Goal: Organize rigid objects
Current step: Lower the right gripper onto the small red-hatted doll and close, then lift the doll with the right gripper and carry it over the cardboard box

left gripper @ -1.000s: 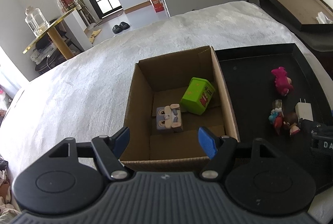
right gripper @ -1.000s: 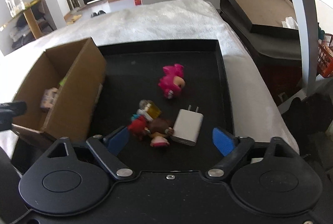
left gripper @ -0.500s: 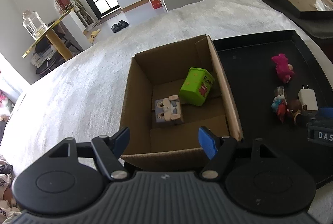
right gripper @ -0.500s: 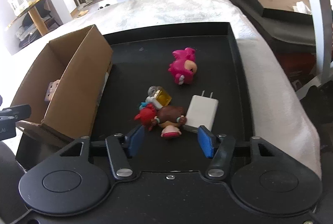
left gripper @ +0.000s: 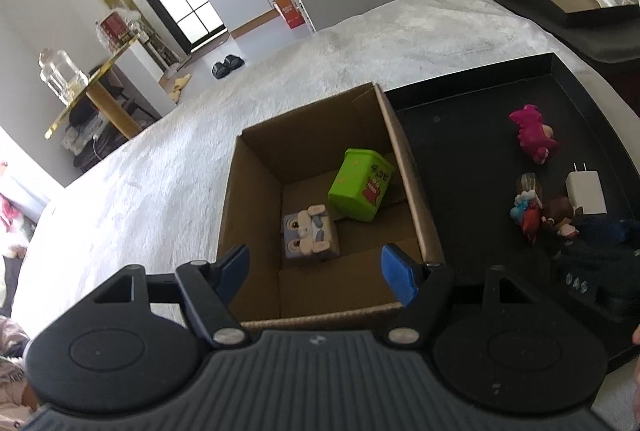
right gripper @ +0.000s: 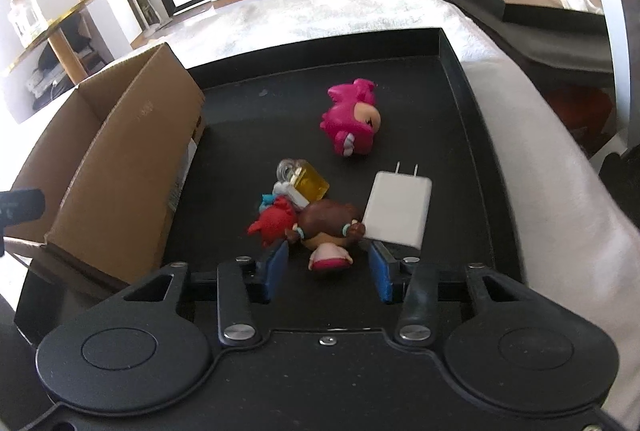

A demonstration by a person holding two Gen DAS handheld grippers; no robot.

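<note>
blue-padded right gripper (right gripper: 327, 273) is open, its fingers on either side of a brown-haired doll figure (right gripper: 326, 233) on the black tray (right gripper: 472, 135), white charger (right gripper: 398, 209) just beside. left gripper (left gripper: 316, 271) is open above the cardboard box (left gripper: 256, 167) holding a green cube (left gripper: 360, 191) and rabbit block (left gripper: 310, 237).

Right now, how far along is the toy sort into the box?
Done: the green box and the bunny cube lie in the cardboard box. In hand: nothing gripped; the right gripper has open jaws either side of the brown-haired doll. The left gripper hangs open over the box. Left on the black tray: the doll, pink figure, white charger, yellow bottle, red toy.
</note>
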